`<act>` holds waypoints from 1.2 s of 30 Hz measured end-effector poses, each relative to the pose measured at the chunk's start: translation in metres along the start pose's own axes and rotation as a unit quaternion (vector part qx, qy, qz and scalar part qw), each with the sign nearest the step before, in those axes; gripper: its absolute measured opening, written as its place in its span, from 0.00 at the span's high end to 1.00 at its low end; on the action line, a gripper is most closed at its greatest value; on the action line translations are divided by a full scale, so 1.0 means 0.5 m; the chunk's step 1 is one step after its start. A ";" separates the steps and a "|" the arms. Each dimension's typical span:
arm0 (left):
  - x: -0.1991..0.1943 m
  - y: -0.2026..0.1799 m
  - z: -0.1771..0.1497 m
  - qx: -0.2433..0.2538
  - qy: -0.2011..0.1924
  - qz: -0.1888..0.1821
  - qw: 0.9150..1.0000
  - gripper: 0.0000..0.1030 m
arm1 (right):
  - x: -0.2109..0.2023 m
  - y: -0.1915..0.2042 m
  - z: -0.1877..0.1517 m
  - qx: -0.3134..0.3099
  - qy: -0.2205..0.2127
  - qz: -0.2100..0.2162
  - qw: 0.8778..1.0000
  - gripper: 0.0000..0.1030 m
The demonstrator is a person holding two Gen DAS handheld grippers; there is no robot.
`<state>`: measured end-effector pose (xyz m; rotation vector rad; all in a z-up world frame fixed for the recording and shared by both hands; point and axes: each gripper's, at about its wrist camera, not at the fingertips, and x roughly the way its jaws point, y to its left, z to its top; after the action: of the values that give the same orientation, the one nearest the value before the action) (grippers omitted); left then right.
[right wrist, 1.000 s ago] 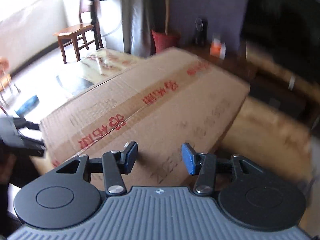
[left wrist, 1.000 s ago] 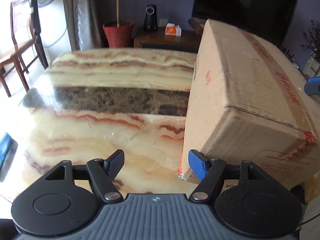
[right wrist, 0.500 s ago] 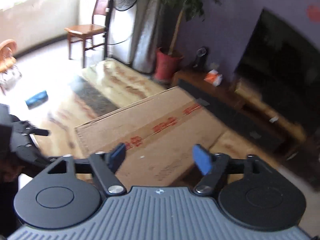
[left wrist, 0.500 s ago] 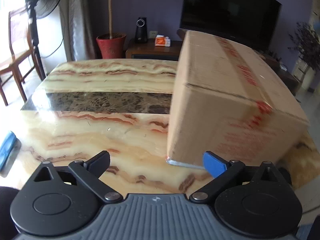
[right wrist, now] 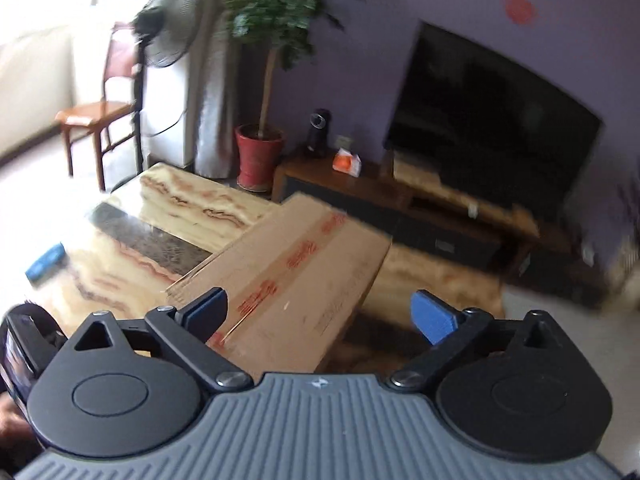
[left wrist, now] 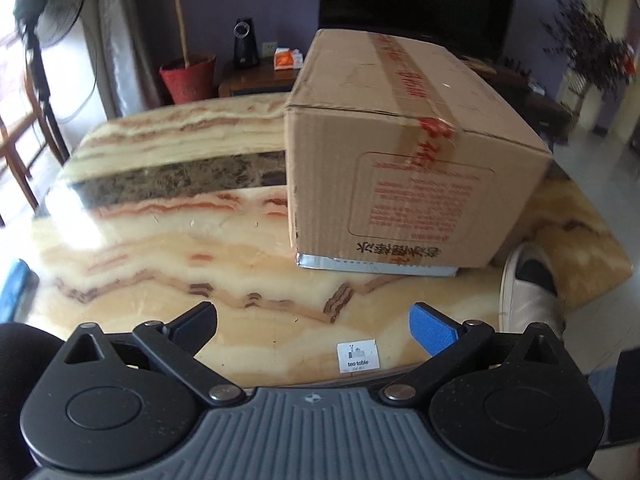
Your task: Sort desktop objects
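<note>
— Where the cardboard box is looked for, it is found standing on the right half of the marble table, taped shut, with its long axis running away from the near edge toward the television.

— And the other task thing?

— A small blue object is seen at the table's left edge, well apart from the box; what it is cannot be told.

— How are the jaws held?

— Both pairs are spread wide, and nothing is pinched. The left gripper is held low over the near edge, with the box ahead and to its right. The right gripper is held higher, with the box top below and ahead.

— Which side is nearer?

— The box is judged to be about equally near to both grippers, while the blue object is nearer the left. Whether sorting is starting or ending cannot be settled.

— Anything else?

— A shoe is seen past the table's right corner.
</note>
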<state>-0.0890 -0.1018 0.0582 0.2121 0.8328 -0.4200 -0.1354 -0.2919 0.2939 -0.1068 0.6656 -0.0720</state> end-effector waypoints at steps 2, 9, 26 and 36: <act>-0.012 -0.008 -0.008 0.010 -0.006 0.002 1.000 0.01 | 0.003 0.004 -0.049 0.050 0.013 0.013 0.999 0.04; -0.067 0.004 -0.039 -0.011 -0.025 -0.009 1.000 0.01 | -0.005 0.104 -0.199 0.095 0.019 0.002 0.995 0.05; -0.090 -0.012 -0.057 -0.010 -0.042 -0.010 0.999 0.01 | 0.046 0.164 -0.277 0.066 0.038 -0.077 0.994 0.04; -0.089 -0.028 -0.064 0.000 -0.042 -0.003 0.999 0.01 | 0.062 0.164 -0.317 0.072 0.065 -0.070 0.993 0.04</act>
<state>-0.1431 -0.0913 0.0705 0.1912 0.7516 -0.4325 -0.2069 -0.2254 0.1412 -0.0087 0.7806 -0.2638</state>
